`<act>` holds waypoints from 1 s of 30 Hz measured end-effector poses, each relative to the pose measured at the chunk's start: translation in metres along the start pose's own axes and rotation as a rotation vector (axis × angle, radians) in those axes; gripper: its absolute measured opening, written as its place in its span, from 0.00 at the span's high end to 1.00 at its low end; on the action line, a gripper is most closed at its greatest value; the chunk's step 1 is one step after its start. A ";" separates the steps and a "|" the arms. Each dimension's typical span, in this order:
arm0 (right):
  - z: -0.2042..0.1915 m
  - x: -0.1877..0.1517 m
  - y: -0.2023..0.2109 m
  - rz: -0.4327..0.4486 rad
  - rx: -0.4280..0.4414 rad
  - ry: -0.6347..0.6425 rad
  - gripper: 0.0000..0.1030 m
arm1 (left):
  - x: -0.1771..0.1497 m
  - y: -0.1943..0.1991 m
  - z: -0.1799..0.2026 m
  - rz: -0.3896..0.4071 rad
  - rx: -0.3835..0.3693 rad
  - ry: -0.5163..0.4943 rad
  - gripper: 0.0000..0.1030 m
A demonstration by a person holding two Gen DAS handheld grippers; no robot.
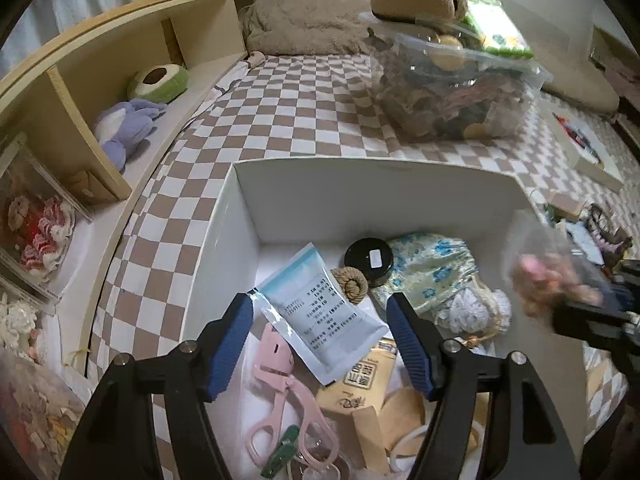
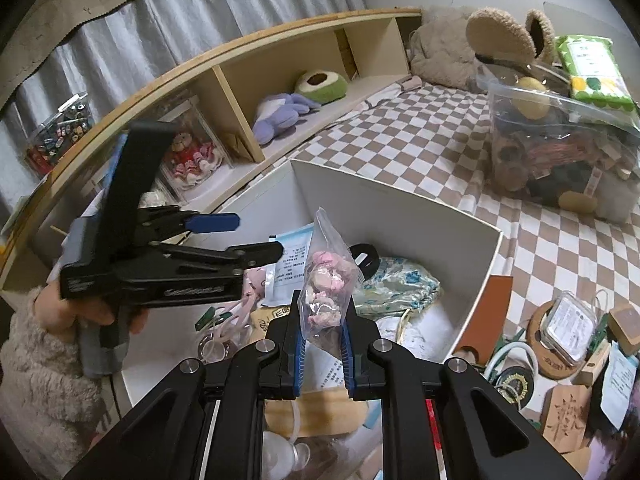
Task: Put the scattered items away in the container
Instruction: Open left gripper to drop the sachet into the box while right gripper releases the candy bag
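Sitting on a checkered bedcover (image 1: 304,120), a white open box (image 1: 372,184) holds a blue-and-white sachet (image 1: 320,312), a black round tin (image 1: 369,260), a floral pouch (image 1: 432,268), a pink eyelash curler (image 1: 280,392) and brown paper packets (image 1: 368,376). Above it, the left gripper (image 1: 320,320) hangs with jaws apart and nothing between them. The right gripper (image 2: 320,340) pinches a clear zip bag of pink dried flowers (image 2: 326,284) over the box. Behind, a clear lidded tub (image 2: 560,152) is crammed full.
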State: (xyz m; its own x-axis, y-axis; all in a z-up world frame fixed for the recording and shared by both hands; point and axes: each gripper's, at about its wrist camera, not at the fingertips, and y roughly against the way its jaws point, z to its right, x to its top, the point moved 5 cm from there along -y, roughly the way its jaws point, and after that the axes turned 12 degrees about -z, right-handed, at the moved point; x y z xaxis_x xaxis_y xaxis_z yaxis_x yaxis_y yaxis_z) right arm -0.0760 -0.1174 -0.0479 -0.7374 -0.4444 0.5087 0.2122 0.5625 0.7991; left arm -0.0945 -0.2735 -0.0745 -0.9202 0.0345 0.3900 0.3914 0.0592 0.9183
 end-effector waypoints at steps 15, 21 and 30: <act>-0.007 0.021 -0.040 -0.087 -0.004 0.018 0.84 | -0.025 0.029 0.005 0.061 -0.055 -0.029 0.32; -0.010 0.029 -0.048 -0.092 -0.012 0.012 0.84 | -0.031 0.030 0.002 0.061 -0.061 -0.028 0.32; 0.002 0.028 -0.046 -0.066 0.005 -0.064 0.41 | -0.041 0.028 -0.001 0.055 -0.081 -0.010 0.32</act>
State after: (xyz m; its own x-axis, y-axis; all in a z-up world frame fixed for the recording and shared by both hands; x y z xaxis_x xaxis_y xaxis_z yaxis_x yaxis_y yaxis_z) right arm -0.1078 -0.1544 -0.0709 -0.7891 -0.4351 0.4336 0.1591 0.5370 0.8284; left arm -0.0454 -0.2746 -0.0644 -0.8970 0.0453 0.4397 0.4391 -0.0243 0.8981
